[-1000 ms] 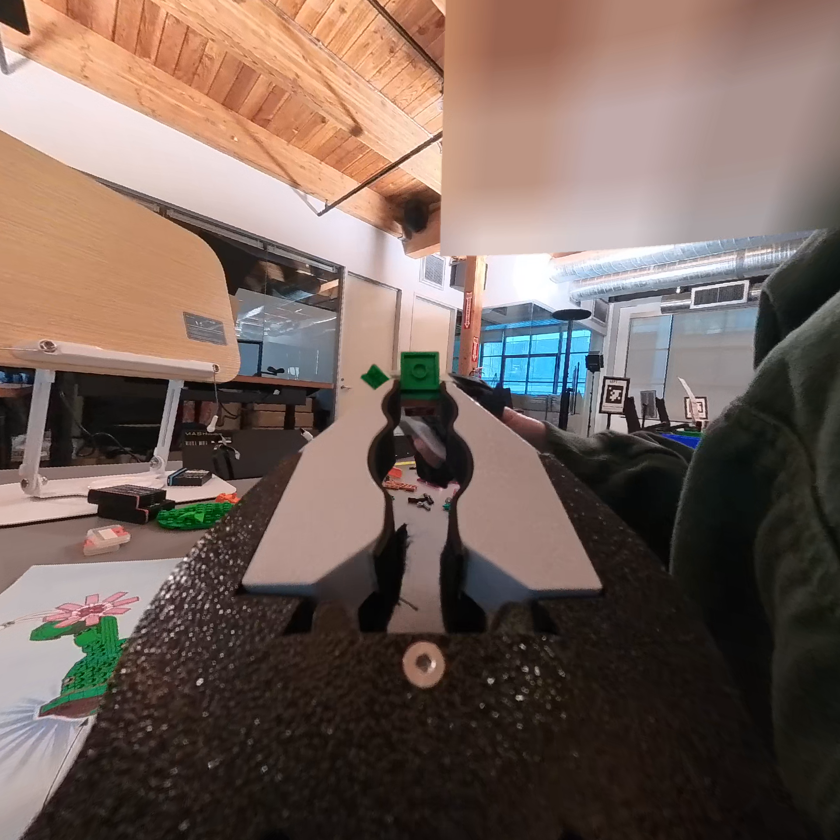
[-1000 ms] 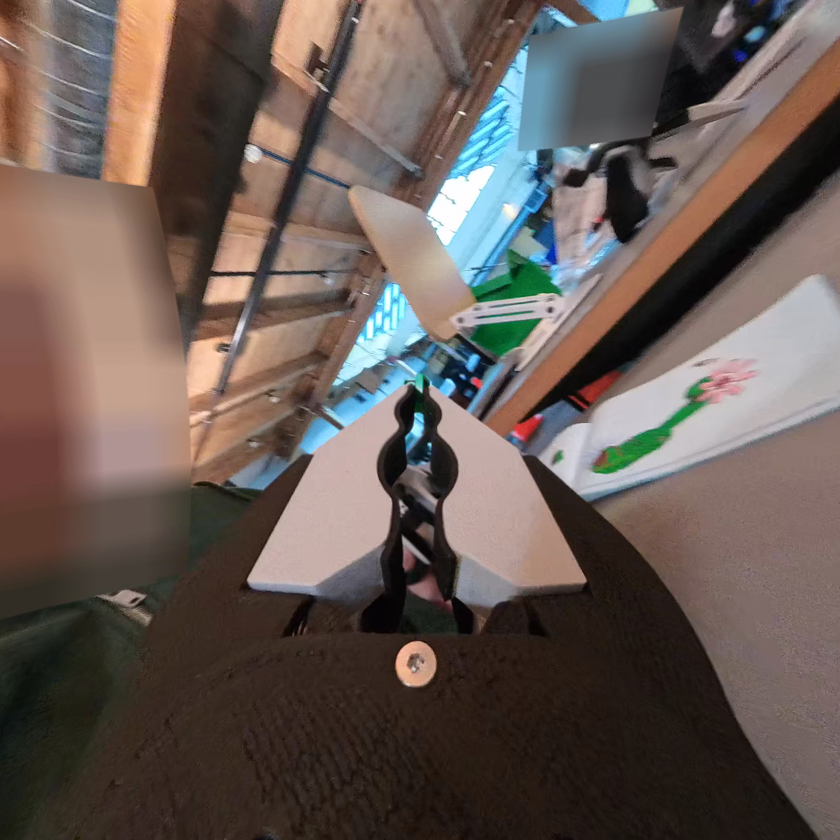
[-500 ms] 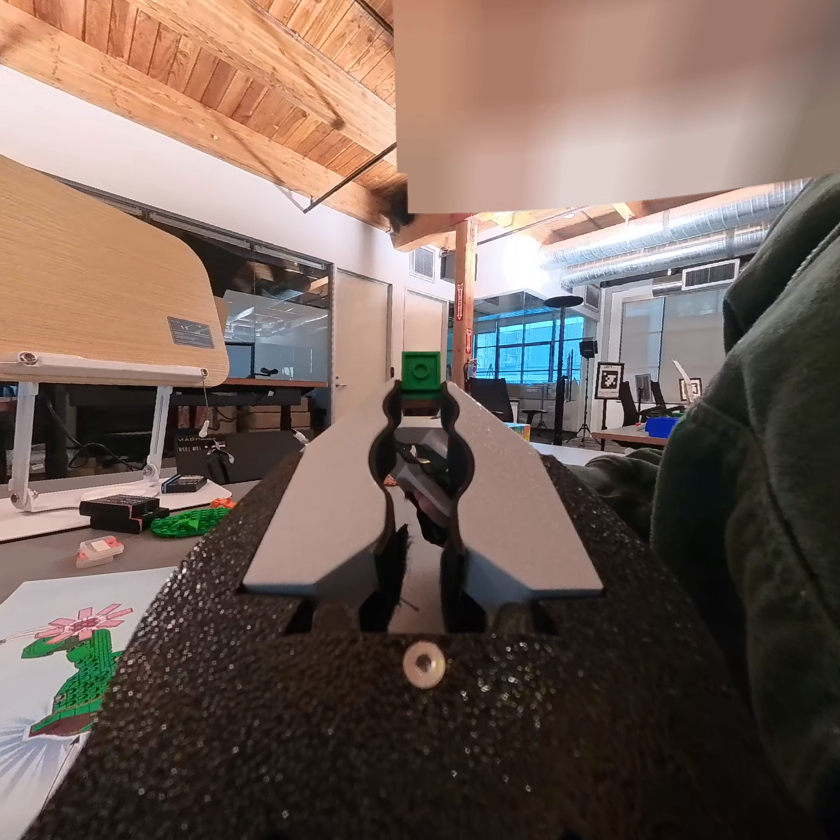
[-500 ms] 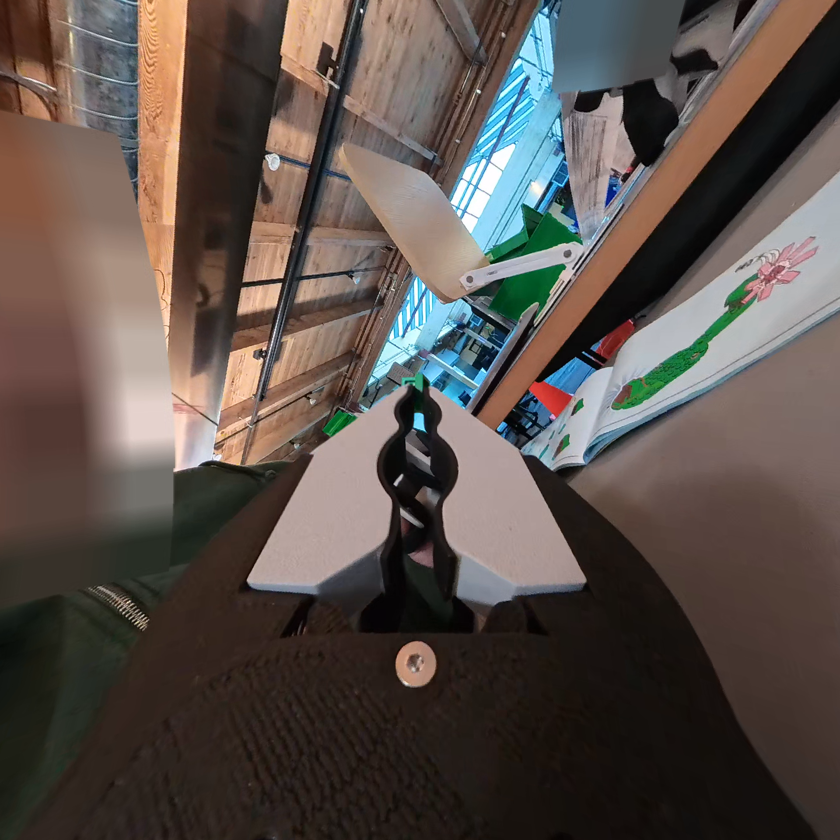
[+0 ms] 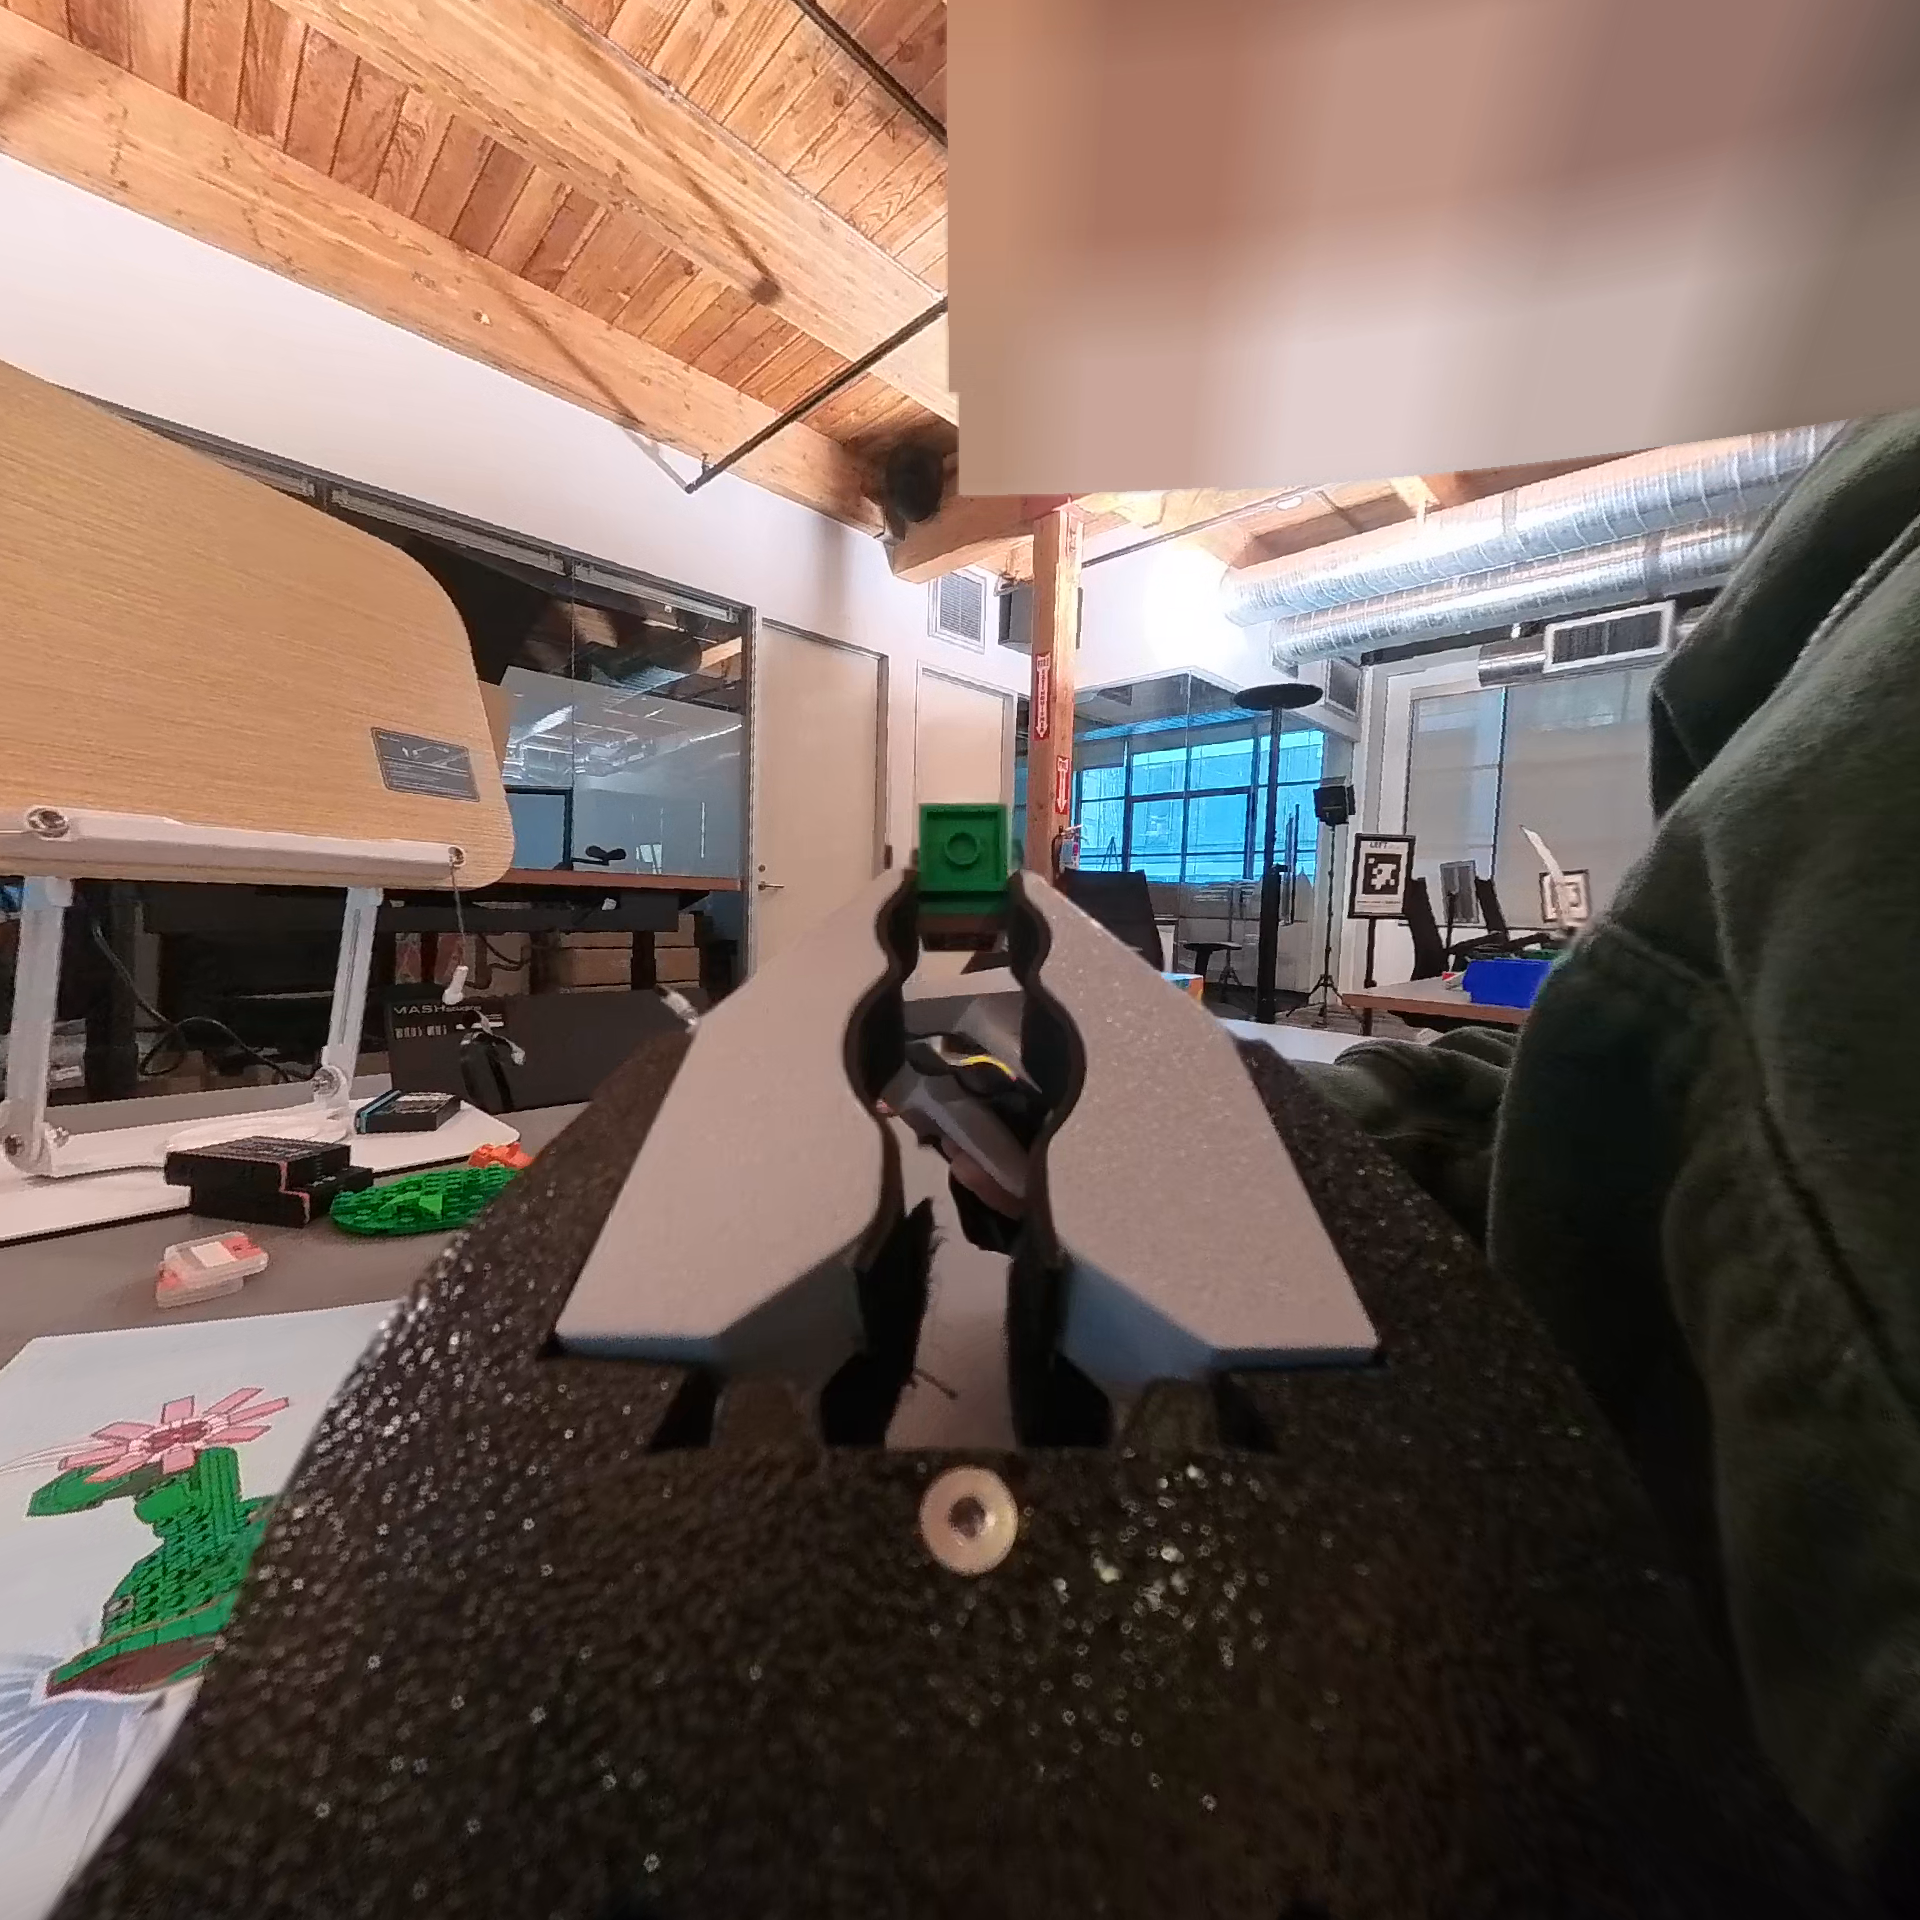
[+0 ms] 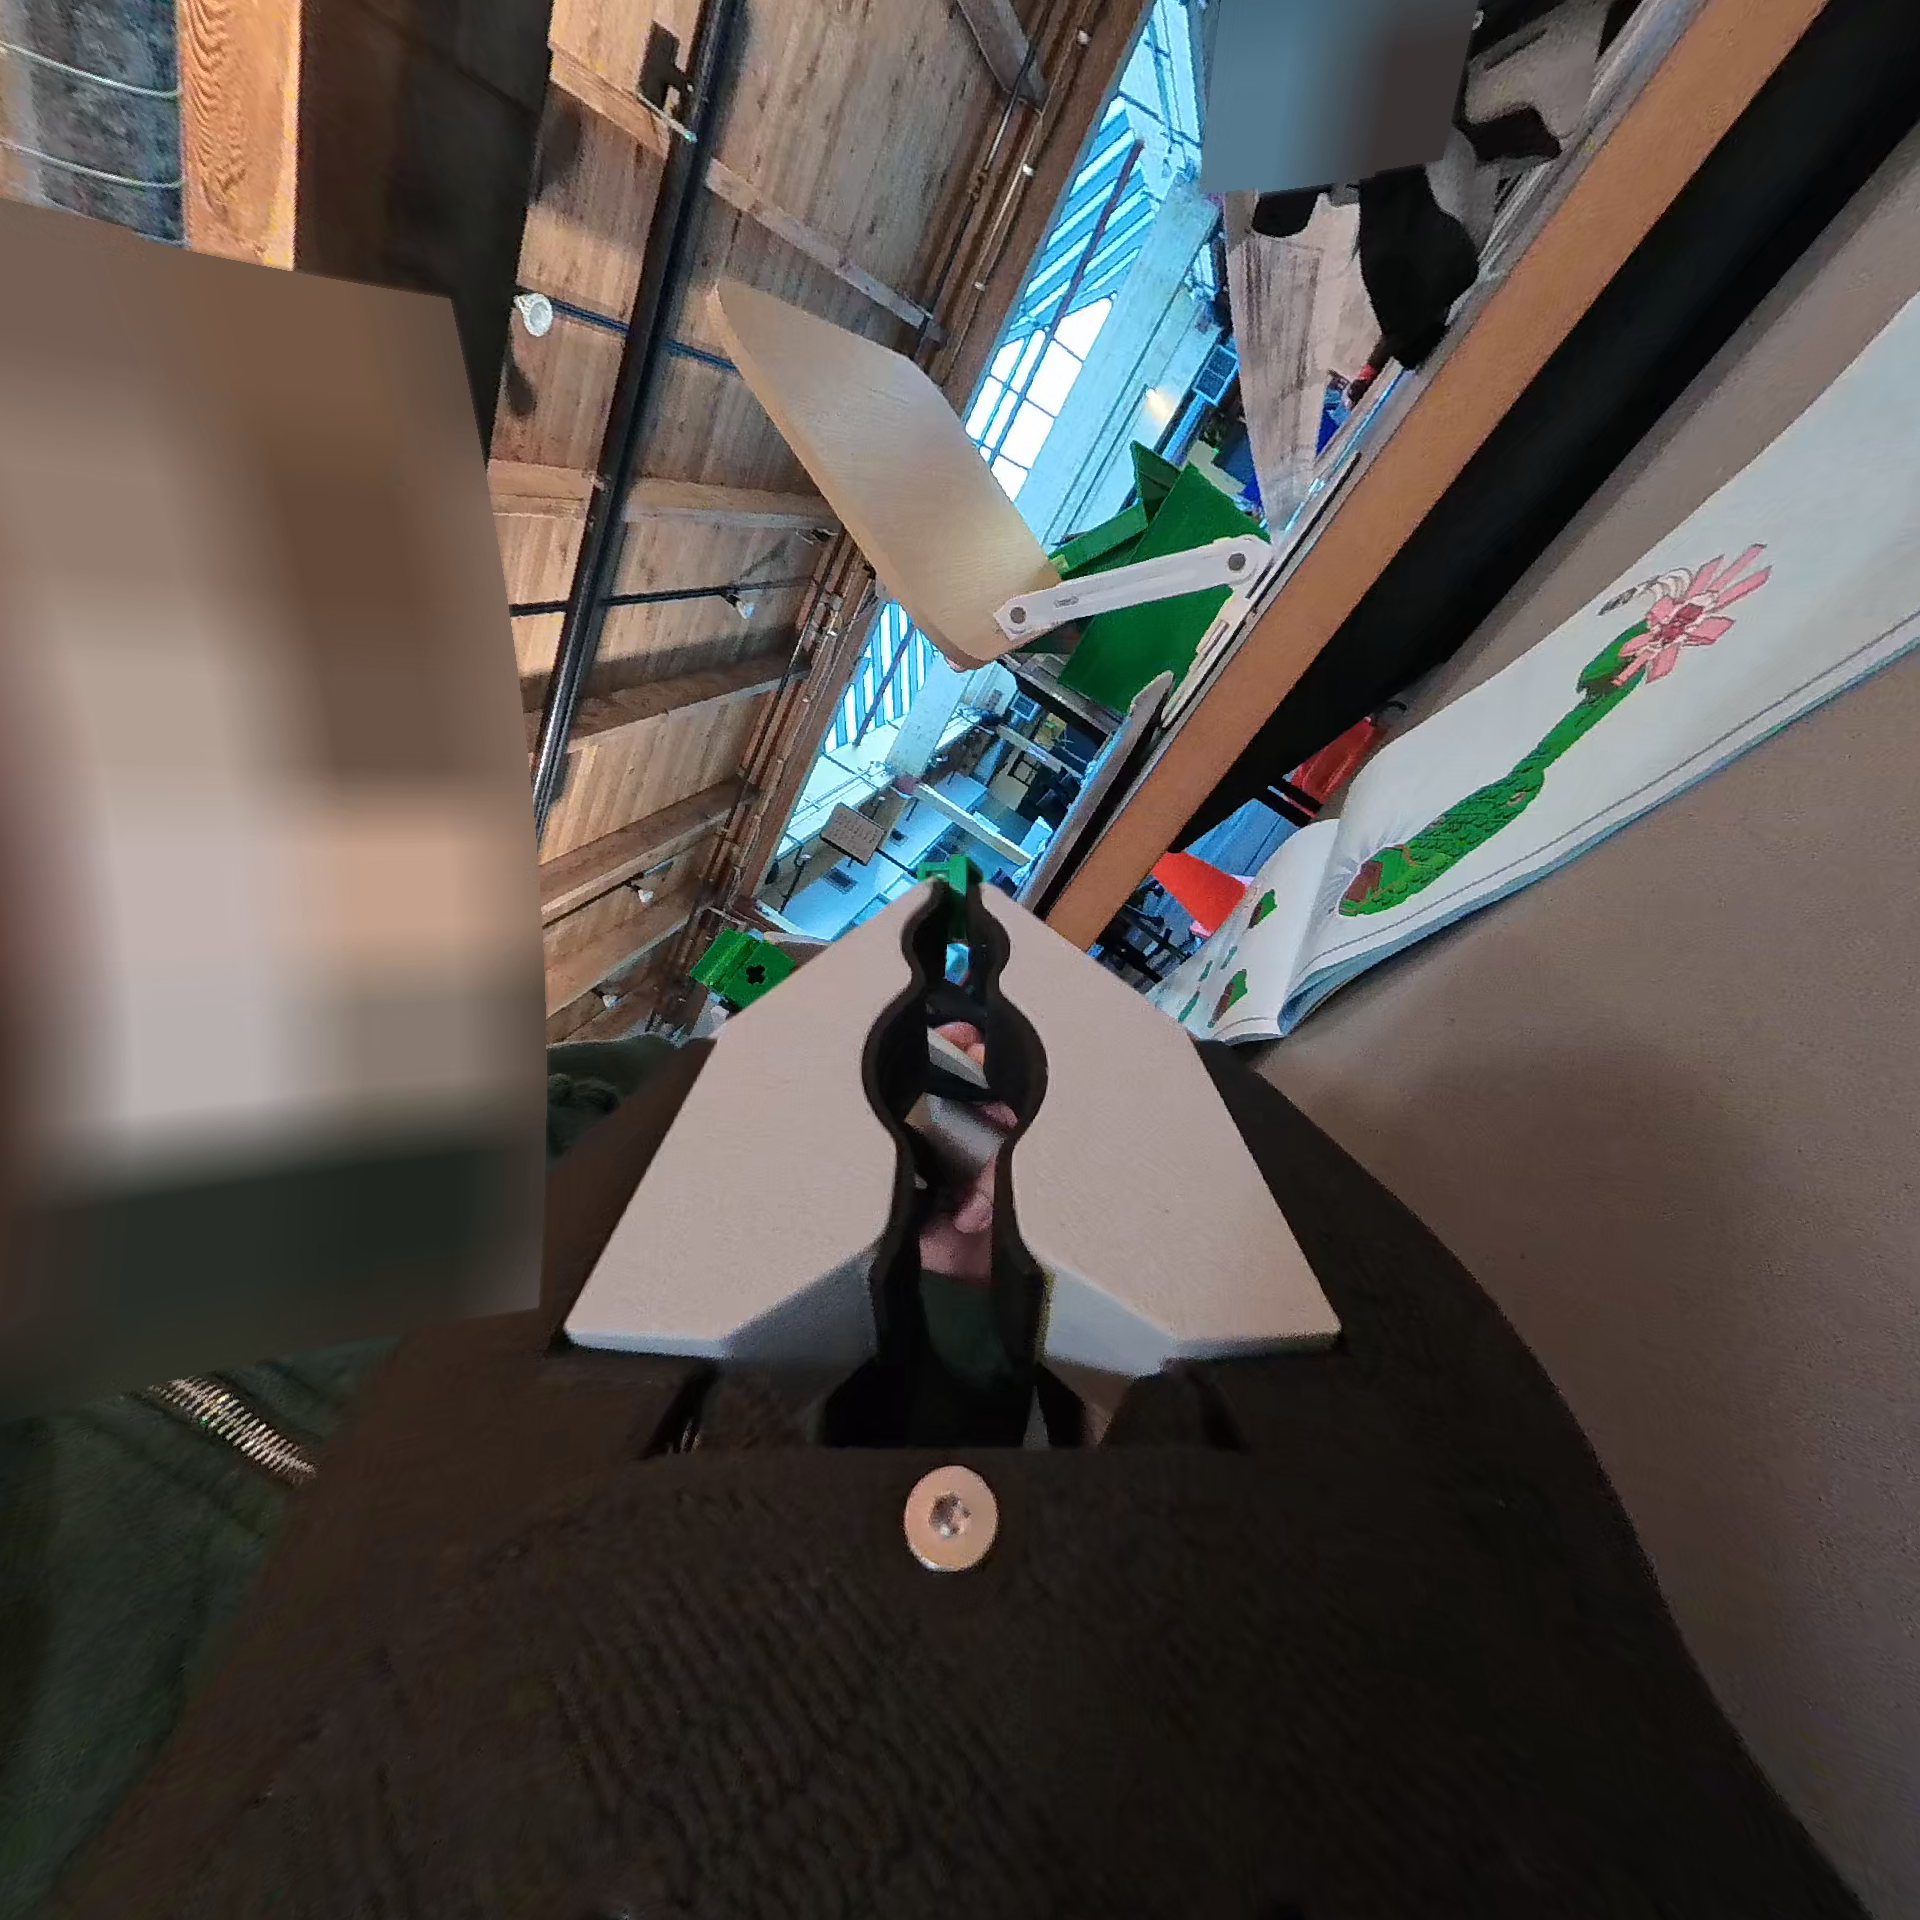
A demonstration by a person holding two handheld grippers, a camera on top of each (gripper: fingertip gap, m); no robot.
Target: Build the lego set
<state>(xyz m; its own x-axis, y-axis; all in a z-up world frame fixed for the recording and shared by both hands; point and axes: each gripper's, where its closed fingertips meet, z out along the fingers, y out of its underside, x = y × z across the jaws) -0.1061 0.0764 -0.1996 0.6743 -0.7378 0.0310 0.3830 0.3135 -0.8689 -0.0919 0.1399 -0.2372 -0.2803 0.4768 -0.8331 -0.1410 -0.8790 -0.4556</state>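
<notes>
My left gripper is shut on a small green square brick with one stud, held up in the air above the table. My right gripper is shut on a thin green piece, seen edge-on at the fingertips. A second green brick shows just left of the right gripper; I cannot tell what holds it. A green round plate lies on the grey table at the left. The instruction booklet with a green cactus and pink flower lies open at the lower left; it also shows in the right wrist view.
A wooden board on a white stand stands at the back left. Black boxes and a small pink and white piece lie by the green plate. A person's dark green sleeve fills the right side.
The left view has swung slightly; the small green piece seen beside the left fingertips a second ago is out of sight. The right gripper has tilted, bringing the booklet closer. Both stay shut.
</notes>
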